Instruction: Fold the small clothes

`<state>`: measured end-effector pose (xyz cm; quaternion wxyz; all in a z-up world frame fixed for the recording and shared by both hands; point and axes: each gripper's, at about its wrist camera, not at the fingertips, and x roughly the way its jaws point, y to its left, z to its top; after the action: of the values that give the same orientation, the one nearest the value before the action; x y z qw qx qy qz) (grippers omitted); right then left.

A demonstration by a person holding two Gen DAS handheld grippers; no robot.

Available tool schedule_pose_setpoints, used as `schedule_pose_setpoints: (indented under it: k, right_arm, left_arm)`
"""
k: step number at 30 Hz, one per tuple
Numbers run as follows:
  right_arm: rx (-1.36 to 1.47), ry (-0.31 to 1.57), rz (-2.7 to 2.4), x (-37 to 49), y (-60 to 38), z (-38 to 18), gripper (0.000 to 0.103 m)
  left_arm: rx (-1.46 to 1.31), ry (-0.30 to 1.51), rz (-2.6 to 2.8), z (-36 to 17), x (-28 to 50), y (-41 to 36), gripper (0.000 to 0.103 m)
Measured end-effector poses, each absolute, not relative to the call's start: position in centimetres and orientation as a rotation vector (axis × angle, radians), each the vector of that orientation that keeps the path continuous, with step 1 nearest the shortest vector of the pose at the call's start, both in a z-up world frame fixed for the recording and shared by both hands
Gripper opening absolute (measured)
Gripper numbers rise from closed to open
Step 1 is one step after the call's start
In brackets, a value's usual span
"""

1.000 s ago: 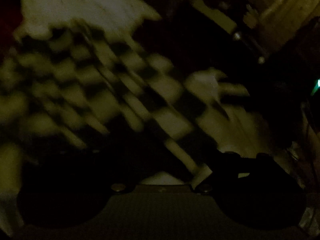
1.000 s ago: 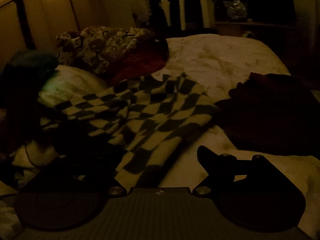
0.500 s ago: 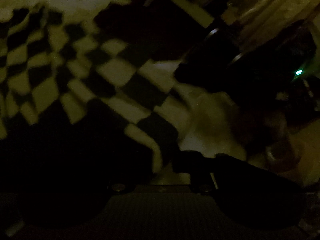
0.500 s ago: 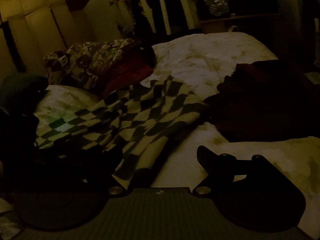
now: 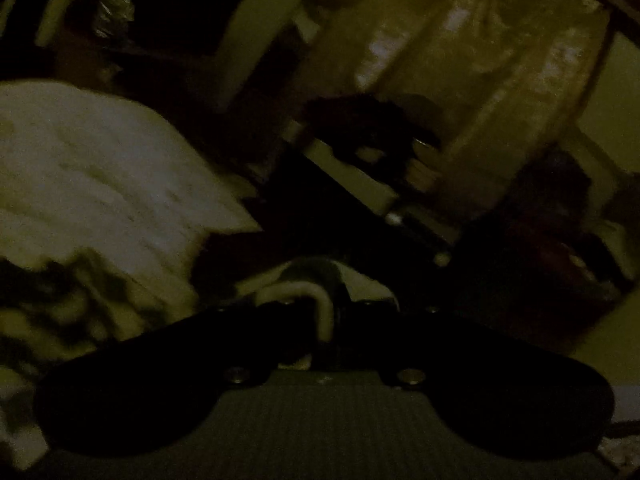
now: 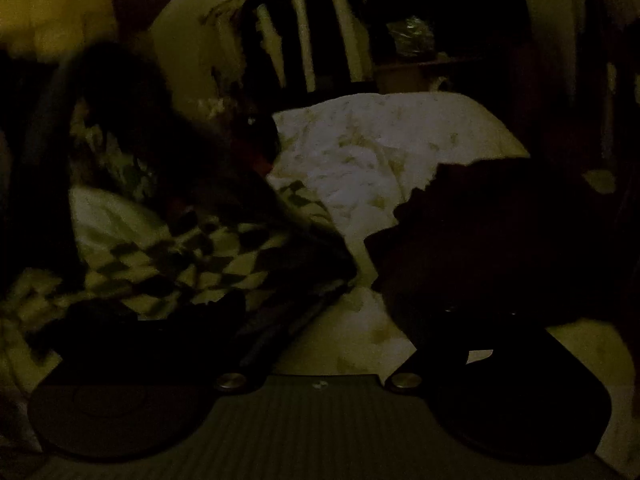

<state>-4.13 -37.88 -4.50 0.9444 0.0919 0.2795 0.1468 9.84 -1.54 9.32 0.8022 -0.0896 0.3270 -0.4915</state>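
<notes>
My left tongs (image 5: 326,320) are closed tight, and a pale band of cloth (image 5: 296,292) is pinched between the tips. I take it for a hem or cuff of the checked top (image 6: 208,264), though the dim, blurred left view does not let me be sure. My right tongs (image 6: 344,340) stand open and hold nothing. One finger (image 6: 452,340) shows dark over the bed, and the other is buried under the near edge of the checked top, which drapes across it.

The checked top lies rumpled on the near left part of the bed (image 6: 380,152), not yet flat or squared. I judge I am at the start of a fold: one edge is taken up and the rest has yet to follow. The next move calls for my right tongs to close on the near edge that lies over them, so both corners can be carried across together and laid down evenly.

Just to the right of the checked top sits a dark garment (image 6: 500,232) in a heap, near enough to catch a swinging sleeve. A dark blurred shape covers the left of the right view; I cannot tell what it is. Beyond the bed are hanging clothes (image 6: 304,40), and the left view shows a plastic-wrapped bundle (image 5: 480,80), both well apart from the work
</notes>
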Motion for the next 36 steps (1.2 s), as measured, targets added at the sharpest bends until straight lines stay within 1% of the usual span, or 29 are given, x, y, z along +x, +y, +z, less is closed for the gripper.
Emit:
schedule_pose_setpoints:
  k: [7, 12, 13, 14, 15, 16, 17, 19, 21, 23, 26, 27, 28, 29, 30, 31, 32, 33, 34, 35, 36]
  right_arm:
    - [0.048, 0.623, 0.403, 3.4, -32.6, -6.7, 0.103]
    - [-0.170, 0.585, 0.359, 9.1, -28.5, -8.0, 0.103]
    - [-0.186, 0.582, 0.335, 10.2, -28.3, -8.4, 0.099]
    - [-0.173, 0.591, 0.341, 11.5, -28.4, -8.8, 0.089]
    - [-0.148, 0.603, 0.367, 12.1, -28.7, -9.0, 0.047]
    - [-0.095, 0.620, 0.413, 12.9, -29.2, -9.2, 0.017]
    - [-0.034, 0.625, 0.418, 13.5, -30.0, -9.3, 0.020]
    - [0.080, 0.580, 0.315, 13.5, -32.3, -8.7, 0.017]
    - [0.260, 0.544, 0.182, 13.2, -36.3, -8.4, 0.016]
    - [0.351, 0.585, 0.147, 13.2, -38.4, -9.0, 0.017]
    - [0.260, 0.679, 0.093, 13.0, -38.4, -10.7, 0.018]
    - [0.258, 0.709, 0.085, 13.1, -38.5, -11.4, 0.022]
    - [0.271, 0.735, 0.083, 13.2, -38.7, -11.9, 0.041]
    - [0.299, 0.765, 0.096, 13.3, -39.0, -12.4, 0.043]
    - [0.312, 0.772, 0.111, 13.2, -39.3, -12.3, 0.050]
    - [0.309, 0.772, 0.127, 12.9, -39.5, -12.0, 0.065]
    - [0.287, 0.777, 0.138, 12.4, -39.5, -11.4, 0.074]
    - [0.250, 0.782, 0.152, 11.7, -39.6, -10.6, 0.091]
    - [0.197, 0.792, 0.150, 10.9, -39.3, -9.8, 0.098]
    - [0.149, 0.797, 0.134, 10.3, -39.0, -9.0, 0.101]
    - [0.097, 0.790, 0.105, 9.4, -38.8, -7.8, 0.101]
  left_arm:
    - [-0.222, 0.716, -0.970, 10.6, 13.3, 2.0, 0.007]
    - [-0.198, 0.708, -0.976, 11.4, 14.6, 0.4, 0.007]
    - [-0.193, 0.707, -0.980, 11.2, 14.8, -0.1, 0.007]
    - [-0.186, 0.704, -0.984, 11.3, 14.8, -0.3, 0.007]
    - [-0.177, 0.701, -0.986, 11.4, 14.9, -0.3, 0.007]
    - [-0.167, 0.698, -0.985, 11.4, 15.0, -0.4, 0.007]
    - [-0.157, 0.697, -0.980, 11.0, 14.9, -0.7, 0.007]
    - [-0.134, 0.697, -0.969, 10.6, 14.9, -0.5, 0.007]
    - [-0.134, 0.737, -0.962, 8.7, 15.4, -0.4, 0.007]
    - [-0.117, 0.807, -0.936, 5.6, 16.1, -0.6, 0.007]
    - [-0.054, 0.968, -0.834, -0.9, 17.5, -0.8, 0.007]
    - [-0.023, 1.029, -0.799, -3.3, 18.0, -0.8, 0.007]
    - [-0.005, 1.075, -0.762, -5.3, 18.5, -0.7, 0.007]
    - [0.025, 1.125, -0.729, -7.5, 19.2, -0.6, 0.008]
    - [0.046, 1.161, -0.699, -9.1, 19.7, -0.6, 0.008]
    - [0.055, 1.185, -0.664, -10.4, 20.1, -0.4, 0.008]
    - [0.055, 1.196, -0.652, -11.2, 20.4, 0.0, 0.008]
    - [0.046, 1.199, -0.665, -11.6, 20.4, 0.2, 0.008]
    - [0.037, 1.195, -0.686, -11.8, 20.2, 0.3, 0.008]
    - [0.035, 1.186, -0.700, -11.8, 20.0, 0.4, 0.008]
    - [0.044, 1.176, -0.711, -11.8, 19.7, 0.3, 0.008]
